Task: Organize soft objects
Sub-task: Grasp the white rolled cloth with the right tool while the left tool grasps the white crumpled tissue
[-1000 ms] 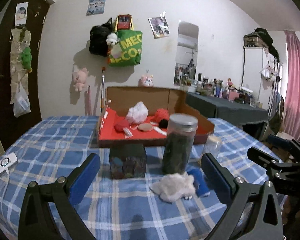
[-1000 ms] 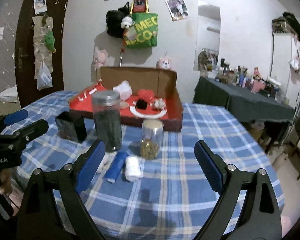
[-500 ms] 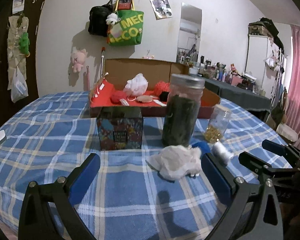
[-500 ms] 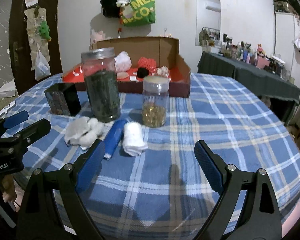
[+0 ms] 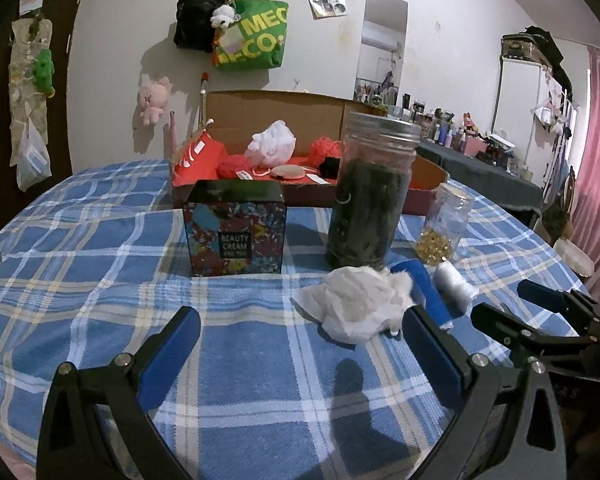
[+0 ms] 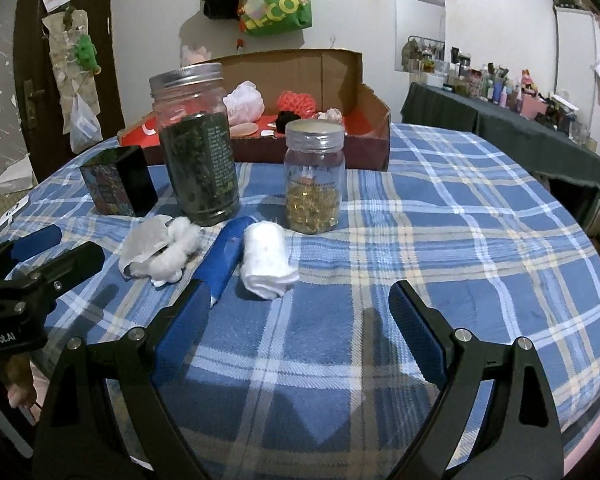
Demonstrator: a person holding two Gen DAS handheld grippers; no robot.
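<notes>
Both grippers now sit lower, nearer the white cloth (image 5: 356,304).

Two jars (image 6: 196,148), patterned tin (image 5: 235,230)

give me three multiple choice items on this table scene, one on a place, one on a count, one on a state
1. Where does the blue roll lie?
A. inside the cardboard box
B. on the tablecloth between the crumpled white cloth and the white roll
C. on top of the tall jar

2. How many lidded jars stand on the table?
A. one
B. two
C. four

3. What state is the right gripper in?
A. open and empty
B. shut on the white roll
C. shut on the small jar

Answers:
1. B, the right wrist view shows it on the checked cloth with the crumpled cloth on one side and the white roll on the other.
2. B, only the tall dark-filled jar and the small jar with yellow contents stand there.
3. A, its fingers are wide apart with only tablecloth between them.
</notes>
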